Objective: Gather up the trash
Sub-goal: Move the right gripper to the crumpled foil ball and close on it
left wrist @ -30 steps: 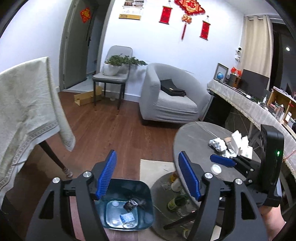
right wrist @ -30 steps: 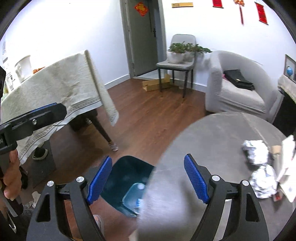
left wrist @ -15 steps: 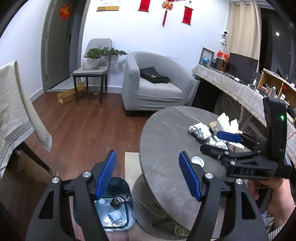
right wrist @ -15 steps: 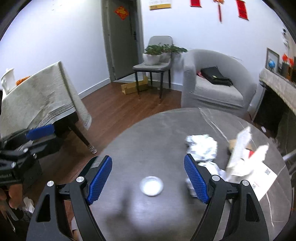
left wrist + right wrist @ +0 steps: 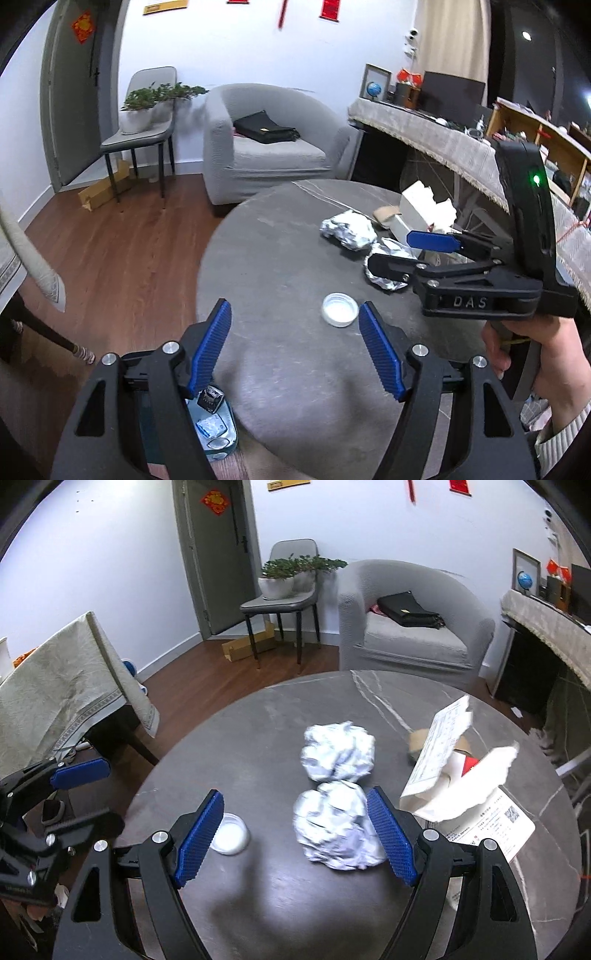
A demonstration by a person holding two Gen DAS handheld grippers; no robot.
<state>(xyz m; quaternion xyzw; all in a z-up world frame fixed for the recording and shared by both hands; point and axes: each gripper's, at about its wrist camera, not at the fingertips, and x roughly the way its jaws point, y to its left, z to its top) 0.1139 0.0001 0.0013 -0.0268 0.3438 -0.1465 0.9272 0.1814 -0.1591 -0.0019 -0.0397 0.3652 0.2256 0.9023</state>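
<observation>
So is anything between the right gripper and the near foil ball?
Nothing visible. The right gripper is open and empty, and the near foil ball lies on the table just inside its right finger.

In the left wrist view the worktop (image 5: 280,251) and the left claw (image 5: 294,345) hid most of the bin (image 5: 221,439) on the floor; only a strip of its inside showed, with small scraps too tiny to name. The near foil ball (image 5: 388,273) lay partly behind the right claw (image 5: 406,254). In the right wrist view the white lid (image 5: 232,834) was half covered by a blue pad. Print on the torn paper (image 5: 491,823) was too small to read.
</observation>
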